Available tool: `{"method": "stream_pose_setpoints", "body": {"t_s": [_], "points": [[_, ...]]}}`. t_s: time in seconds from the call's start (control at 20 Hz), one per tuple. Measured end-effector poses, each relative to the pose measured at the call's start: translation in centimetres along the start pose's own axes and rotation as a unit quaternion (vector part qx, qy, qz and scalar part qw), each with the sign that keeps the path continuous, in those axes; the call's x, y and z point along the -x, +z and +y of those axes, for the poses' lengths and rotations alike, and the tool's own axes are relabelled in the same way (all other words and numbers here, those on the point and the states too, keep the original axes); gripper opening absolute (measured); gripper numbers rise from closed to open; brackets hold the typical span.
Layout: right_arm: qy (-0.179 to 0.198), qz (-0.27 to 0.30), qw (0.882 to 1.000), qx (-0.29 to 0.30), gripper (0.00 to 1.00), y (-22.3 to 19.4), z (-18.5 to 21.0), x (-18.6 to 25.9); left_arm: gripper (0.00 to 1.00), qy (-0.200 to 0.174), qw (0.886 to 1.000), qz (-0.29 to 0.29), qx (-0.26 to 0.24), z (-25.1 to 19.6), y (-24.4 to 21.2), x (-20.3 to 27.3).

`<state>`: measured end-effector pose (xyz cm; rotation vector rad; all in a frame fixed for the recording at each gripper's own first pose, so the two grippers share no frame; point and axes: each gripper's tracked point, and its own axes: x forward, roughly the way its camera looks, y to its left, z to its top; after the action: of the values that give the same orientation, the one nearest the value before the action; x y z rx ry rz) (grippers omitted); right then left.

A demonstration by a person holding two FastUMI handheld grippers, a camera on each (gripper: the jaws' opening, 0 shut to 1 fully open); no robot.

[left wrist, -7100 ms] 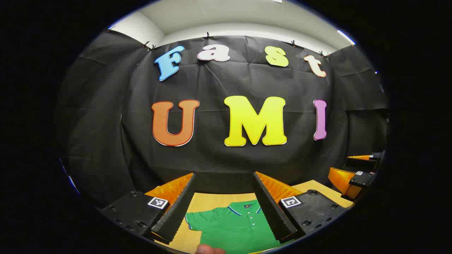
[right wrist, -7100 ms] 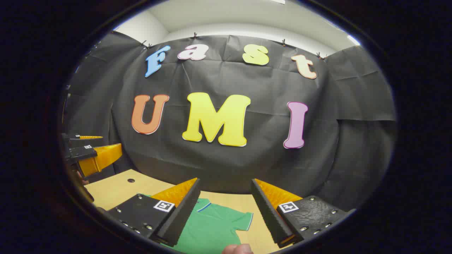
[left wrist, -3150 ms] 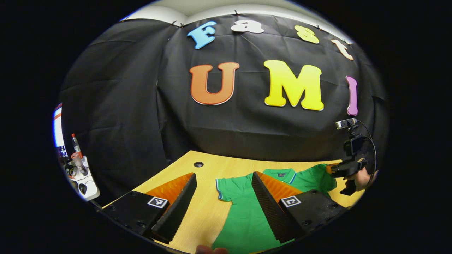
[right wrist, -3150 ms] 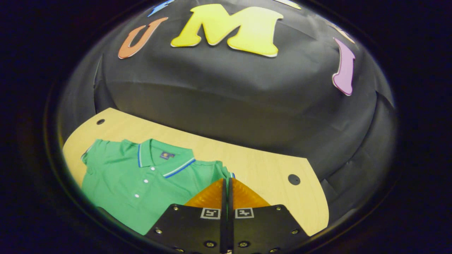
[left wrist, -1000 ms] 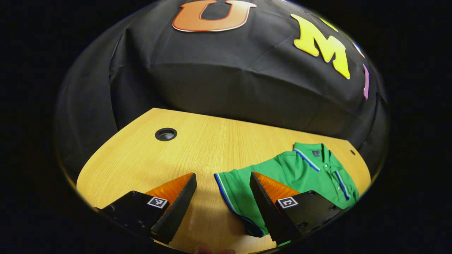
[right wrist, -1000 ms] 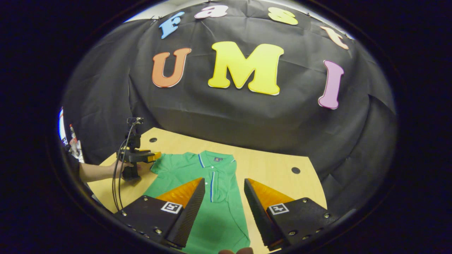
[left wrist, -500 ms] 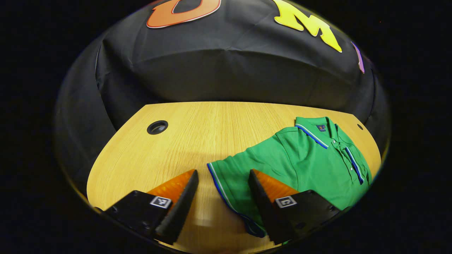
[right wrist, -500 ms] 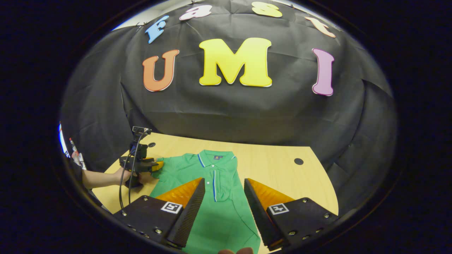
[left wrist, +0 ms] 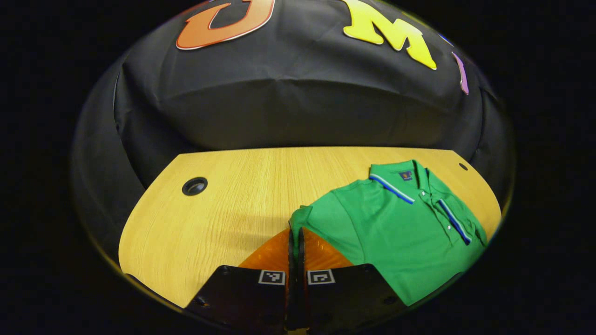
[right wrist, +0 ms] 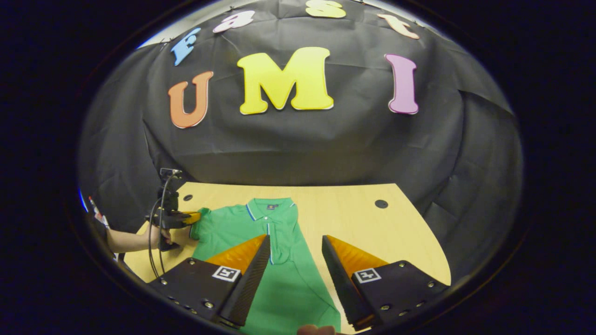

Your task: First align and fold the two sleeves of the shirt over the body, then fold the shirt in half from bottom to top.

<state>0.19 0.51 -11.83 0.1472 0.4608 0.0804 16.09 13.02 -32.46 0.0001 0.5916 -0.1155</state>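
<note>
A green polo shirt (left wrist: pixel 400 232) lies face up on the wooden table (left wrist: pixel 242 195), collar toward the wall. My left gripper (left wrist: pixel 295 232) is shut on the cuff of the near sleeve (left wrist: pixel 305 217), which bunches up at the fingertips. The other sleeve lies folded over the body, its striped cuff (left wrist: pixel 454 222) beside the buttons. In the right gripper view, my right gripper (right wrist: pixel 295 239) hovers open above the shirt (right wrist: pixel 237 228), with nothing between its fingers. Farther left, a hand (right wrist: pixel 163 235) holds the left gripper (right wrist: pixel 193 217) at the sleeve.
The table has a round cable hole near each back corner (left wrist: pixel 194 186) (right wrist: pixel 381 204). Bare wood stretches left of the shirt (left wrist: pixel 209 223) and right of it (right wrist: pixel 372 232). The black cloth wall stands right behind the table's far edge. Cables (right wrist: pixel 153 242) hang from the left gripper.
My left gripper has shut on the near sleeve's cuff, which was lying flat between its open fingers. The right gripper has stayed open above the shirt, turning slightly.
</note>
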Motion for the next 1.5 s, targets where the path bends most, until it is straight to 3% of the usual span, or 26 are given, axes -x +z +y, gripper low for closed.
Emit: {"method": "stream_pose_setpoints", "body": {"t_s": [0.45,0.8,0.9,1.0,1.15,1.5], "points": [[-0.007,-0.013,1.000,-0.019,0.74,0.2,-2.2,2.1,0.04,-0.009,0.998,-0.044,-0.038,-6.2,7.3,4.4],[-0.026,-0.030,0.999,-0.026,0.75,-0.1,-5.3,5.3,0.04,-0.037,0.998,-0.025,-0.041,-15.1,6.1,5.1],[-0.025,-0.023,0.999,-0.034,0.74,-0.7,-5.8,5.4,0.07,-0.064,0.997,-0.017,-0.040,-18.0,5.0,5.2],[-0.029,-0.015,0.999,-0.035,0.74,-1.4,-6.5,5.5,0.19,-0.088,0.995,-0.022,-0.035,-20.2,4.5,5.7],[-0.021,-0.008,0.999,-0.035,0.74,-2.1,-6.2,5.2,0.98,-0.083,0.995,-0.034,-0.050,-20.8,4.1,7.7],[0.044,0.010,0.999,0.022,0.74,-3.2,-3.0,4.3,0.98,-0.046,0.998,-0.035,-0.015,-17.8,2.5,13.4]]}}
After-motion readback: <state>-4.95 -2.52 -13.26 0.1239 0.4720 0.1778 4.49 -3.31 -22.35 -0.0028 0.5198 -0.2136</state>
